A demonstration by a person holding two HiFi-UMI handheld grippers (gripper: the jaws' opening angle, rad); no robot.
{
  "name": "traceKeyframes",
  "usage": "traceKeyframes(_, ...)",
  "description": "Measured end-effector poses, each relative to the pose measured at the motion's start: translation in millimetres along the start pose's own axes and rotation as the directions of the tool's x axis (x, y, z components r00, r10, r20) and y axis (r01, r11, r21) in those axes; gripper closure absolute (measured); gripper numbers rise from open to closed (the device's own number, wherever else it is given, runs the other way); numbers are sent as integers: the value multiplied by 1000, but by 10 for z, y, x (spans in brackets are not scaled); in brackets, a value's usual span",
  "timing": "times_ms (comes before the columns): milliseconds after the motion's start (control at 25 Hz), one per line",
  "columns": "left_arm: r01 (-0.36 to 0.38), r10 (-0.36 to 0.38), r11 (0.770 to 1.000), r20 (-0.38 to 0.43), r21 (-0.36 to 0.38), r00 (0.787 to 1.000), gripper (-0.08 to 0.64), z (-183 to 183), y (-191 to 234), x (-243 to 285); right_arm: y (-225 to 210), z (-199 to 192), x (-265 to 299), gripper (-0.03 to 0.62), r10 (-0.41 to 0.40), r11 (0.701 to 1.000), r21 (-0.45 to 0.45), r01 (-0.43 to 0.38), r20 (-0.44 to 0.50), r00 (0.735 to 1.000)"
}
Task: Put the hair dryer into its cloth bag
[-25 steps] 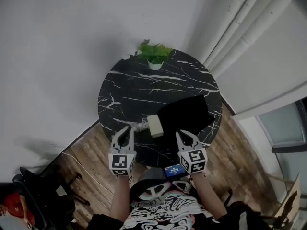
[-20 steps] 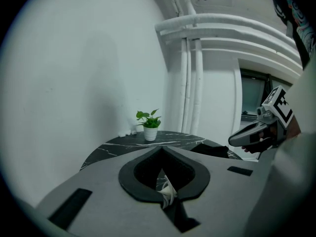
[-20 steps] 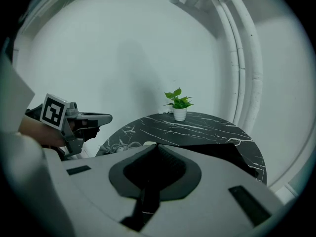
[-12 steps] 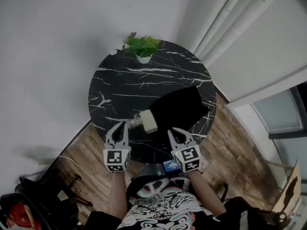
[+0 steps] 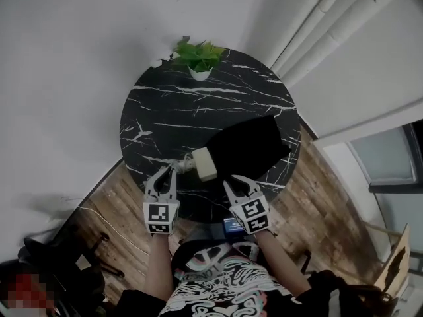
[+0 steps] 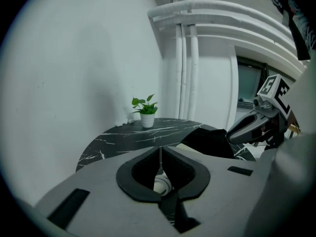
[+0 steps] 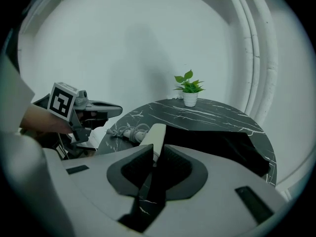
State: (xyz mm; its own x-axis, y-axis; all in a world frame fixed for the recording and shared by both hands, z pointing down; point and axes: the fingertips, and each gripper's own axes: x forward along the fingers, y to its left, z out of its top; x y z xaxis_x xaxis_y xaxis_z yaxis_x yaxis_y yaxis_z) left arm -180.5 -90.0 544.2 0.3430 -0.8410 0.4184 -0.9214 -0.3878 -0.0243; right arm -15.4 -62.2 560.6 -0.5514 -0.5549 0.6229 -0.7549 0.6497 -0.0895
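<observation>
A cream hair dryer lies near the front of the round black marble table, its coiled cord to its left. The black cloth bag lies flat beside it on the right, touching the dryer. My left gripper is shut and empty, tips just short of the cord. My right gripper is shut and empty at the table's front edge, below the bag. In the right gripper view the dryer and bag lie just past the shut jaws, with the left gripper at left.
A small potted plant stands at the table's far edge by the white wall. White pipes run up the corner at right. Wooden floor surrounds the table, and a dark chair stands at lower left.
Both grippers have sunk a little toward the table's near edge, closer to the dryer and bag. Both stay shut. The dryer and bag have not moved.
</observation>
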Motion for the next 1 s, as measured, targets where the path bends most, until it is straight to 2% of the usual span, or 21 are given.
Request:
traceKeyframes(80, 11, -10, 1000, -26, 27, 1000, 546, -68, -30, 28, 48, -72, 90, 564, 27, 999, -36, -28, -43, 999)
traceKeyframes(240, 33, -25, 994, -79, 102, 997, 546, -180, -63, 89, 132, -258, 277, 477, 63, 990, -115, -81, -154, 986)
traceKeyframes(360, 45, -33, 992, -103, 119, 994, 546, -262, -54, 154, 124, -354, 385, 465, 47, 980, -179, -86, -207, 977)
traceKeyframes(440, 52, -37, 991, -119, 124, 992, 539, -313, -47, 217, 115, -414, 449, 458, 51, 979, -182, -95, -233, 971)
traceKeyframes(560, 67, -46, 988, -148, 140, 988, 461, -396, -54, 316, 97, -487, 528, 448, 72, 980, -163, -117, -258, 963)
traceKeyframes(720, 82, -46, 982, -203, 173, 978, 425, -559, -38, 377, 54, -578, 635, 448, 73, 976, -176, -130, -298, 952)
traceKeyframes(880, 90, -48, 980, -227, 177, 973, 416, -657, -8, 379, 15, -663, 705, 449, 37, 972, -203, -114, -348, 937)
traceKeyframes(920, 95, -51, 979, -235, 183, 971, 413, -678, -5, 382, 5, -659, 710, 456, 26, 971, -212, -106, -350, 936)
traceKeyframes(1000, 115, -61, 972, -255, 204, 965, 406, -714, -8, 397, -13, -636, 713, 518, 9, 970, -225, -93, -347, 938)
